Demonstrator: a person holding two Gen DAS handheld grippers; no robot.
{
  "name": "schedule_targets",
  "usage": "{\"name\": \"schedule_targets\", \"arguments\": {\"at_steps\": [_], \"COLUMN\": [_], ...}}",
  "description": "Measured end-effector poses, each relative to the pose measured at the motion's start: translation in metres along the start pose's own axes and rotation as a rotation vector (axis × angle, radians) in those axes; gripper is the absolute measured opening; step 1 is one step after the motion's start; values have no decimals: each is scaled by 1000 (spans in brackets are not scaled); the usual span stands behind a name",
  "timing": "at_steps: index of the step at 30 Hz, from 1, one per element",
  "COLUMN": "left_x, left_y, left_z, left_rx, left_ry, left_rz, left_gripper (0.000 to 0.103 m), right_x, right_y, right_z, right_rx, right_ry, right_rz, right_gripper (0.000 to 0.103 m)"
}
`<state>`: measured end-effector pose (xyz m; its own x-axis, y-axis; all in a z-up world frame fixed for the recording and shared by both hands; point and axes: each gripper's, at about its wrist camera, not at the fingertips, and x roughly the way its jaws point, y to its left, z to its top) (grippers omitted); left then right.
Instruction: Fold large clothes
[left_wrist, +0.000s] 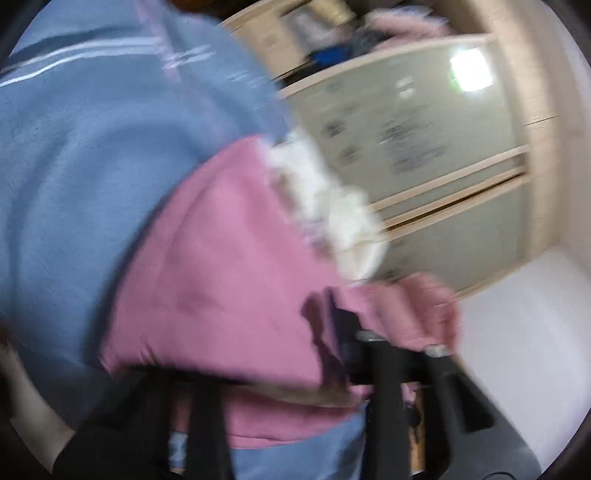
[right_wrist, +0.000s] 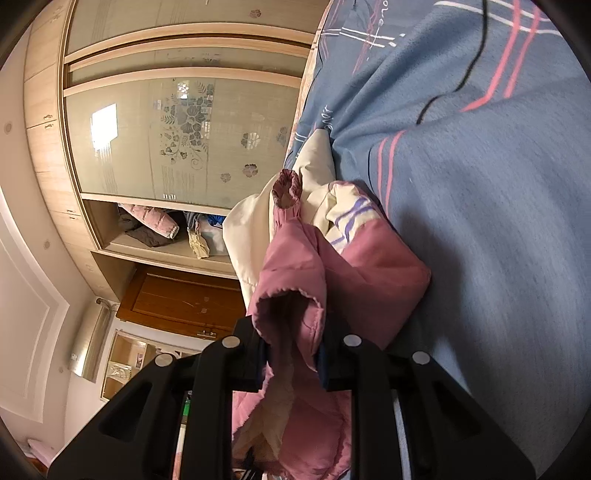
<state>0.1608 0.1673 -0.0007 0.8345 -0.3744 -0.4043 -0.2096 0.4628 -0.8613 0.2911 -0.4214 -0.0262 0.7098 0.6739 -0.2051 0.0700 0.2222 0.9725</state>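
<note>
Both claws clamped on pink jacket, lift stage of fold.
Right claw pinches jacket hem; left claw bites another edge (blurred). Jacket bunched on the blue bed. Next, I judge: spread flat before folding.

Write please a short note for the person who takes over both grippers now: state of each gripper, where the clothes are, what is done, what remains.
Right gripper: shut on a bunched fold of the puffy pink and cream padded jacket.
Left gripper: the view is blurred; it appears shut on the same jacket.
The jacket lies crumpled on the blue fleece bedspread with pink and white stripes, its elastic cuff sticking up.
Done: both grips taken.
Left: spread the jacket flat, then probably fold the sleeves in and the body over.
</note>
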Motion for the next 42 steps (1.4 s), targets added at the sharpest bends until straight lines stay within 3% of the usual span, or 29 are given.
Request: {"name": "schedule_targets", "arguments": {"at_steps": [2, 7, 9, 12, 14, 15, 16, 17, 18, 20, 22, 25, 28, 30, 35, 39, 42], "left_x": [3, -9, -12, -15, -18, -21, -25, -32, -39, -53, -55, -50, -38, -36, -39, -35, -36], "left_y": [15, 40, 48, 46, 46, 47, 47, 45, 43, 36, 36, 50, 68, 82, 85, 76, 73], "left_z": [7, 8, 10, 8, 4, 3, 1, -4, -9, -24, -35, -51, -60, -60, -56, -58, -61], "left_rx": [-10, 211, 247, 327, 347, 339, 325, 320, 325, 351, 335, 175, 33, -72, -104, -84, -90], "left_ry": [30, 74, 94, 97, 81, 79, 81, 73, 50, -10, 1, 53, 96, 94, 78, 67, 67], "left_rz": [82, 247, 254, 269, 262, 244, 209, 169, 149, 119, 77, 36, 3, -41, -56, -48, -69], "left_gripper": [11, 11, 12, 14, 17, 29, 55, 72, 97, 101, 101, 101, 101, 101, 101, 101, 101], "right_x": [-10, -50, -67, -79, -80, -81, -83, -84, -85, -80, -71, -59, -54, -46, -27, 0, -12], "right_y": [6, 25, 9, -23, -18, -22, -29, -36, -44, -46, -43, -39, -33, -31, -7, -18, -10], "right_z": [-14, -69, -96, -119, -125, -127, -128, -130, -134, -144, -155, -176, -192, -199, -207, -208, -204], "right_rx": [-36, -238, -231, -112, -168, -150, -107, -49, 6, 9, -15, -67, -75, -65, -161, -95, -78], "right_ry": [29, 68, 73, 74, 54, 42, 32, 29, 23, 29, 44, 35, 0, 9, 46, 152, 150], "right_rz": [-33, -203, -264, -296, -335, -326, -284, -243, -179, -163, -170, -197, -171, -121, -61, -48, 87], "right_gripper": [21, 20, 20, 21, 24, 35, 47, 76, 84, 84, 84, 85, 85, 83, 67, 15, 11]}}
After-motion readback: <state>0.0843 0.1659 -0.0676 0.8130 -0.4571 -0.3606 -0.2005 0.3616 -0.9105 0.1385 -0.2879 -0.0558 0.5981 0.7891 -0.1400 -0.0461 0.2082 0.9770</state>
